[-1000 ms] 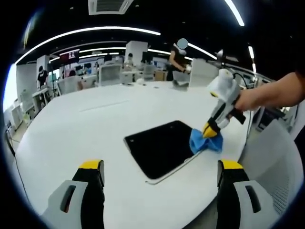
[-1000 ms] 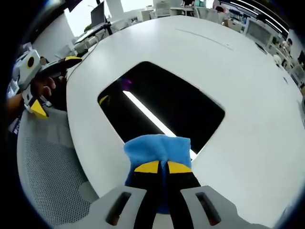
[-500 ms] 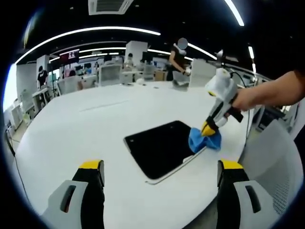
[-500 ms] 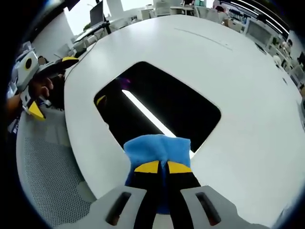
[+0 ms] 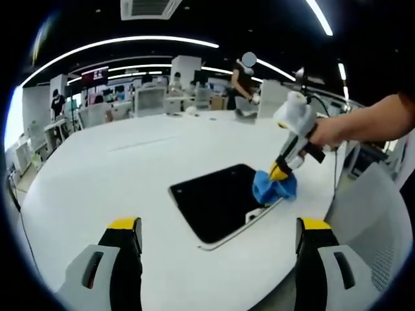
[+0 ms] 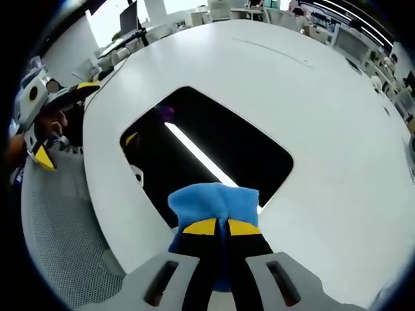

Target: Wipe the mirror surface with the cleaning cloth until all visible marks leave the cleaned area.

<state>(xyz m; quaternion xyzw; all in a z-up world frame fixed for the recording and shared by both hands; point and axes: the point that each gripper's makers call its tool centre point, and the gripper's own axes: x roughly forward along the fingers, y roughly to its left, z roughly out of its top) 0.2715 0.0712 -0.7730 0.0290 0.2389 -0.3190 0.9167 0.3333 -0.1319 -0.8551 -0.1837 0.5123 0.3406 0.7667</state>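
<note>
A dark rectangular mirror [image 5: 217,199] [image 6: 207,152] lies flat on the white round table [image 5: 130,168] [image 6: 324,129]. In the right gripper view it reflects a bright ceiling light strip. My right gripper [image 6: 220,227] [image 5: 280,172] is shut on a blue cleaning cloth [image 6: 214,202] [image 5: 273,188], which rests on the mirror's right edge. A person's hand [image 5: 334,133] holds that gripper. My left gripper [image 5: 217,227] hangs open over the table's near edge, short of the mirror, with nothing between its jaws. It also appears at the left of the right gripper view [image 6: 48,123].
A grey mesh chair [image 5: 373,220] [image 6: 65,246] stands beside the table. Desks, chairs and people fill the office behind the table's far edge [image 5: 168,97].
The right gripper has slid the blue cloth a little further onto the mirror from its right edge. The left gripper has stayed put.
</note>
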